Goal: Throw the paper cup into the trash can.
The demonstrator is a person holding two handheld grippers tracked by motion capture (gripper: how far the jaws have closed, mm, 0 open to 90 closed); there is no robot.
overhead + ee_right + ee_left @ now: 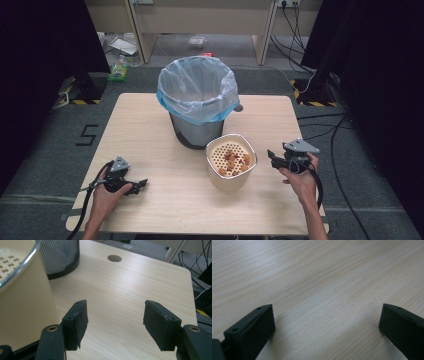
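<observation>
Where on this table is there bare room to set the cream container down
Bare wood lies between the left gripper and the cream container, along the near edge, and in both far corners of the table beside the lined bin. It is crowded mid-table, where bin and container nearly touch.

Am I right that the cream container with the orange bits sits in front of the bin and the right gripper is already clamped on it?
Not quite: in the right gripper view the right gripper is open, beside the cream container, nothing clamped. The bin part holds.
</observation>
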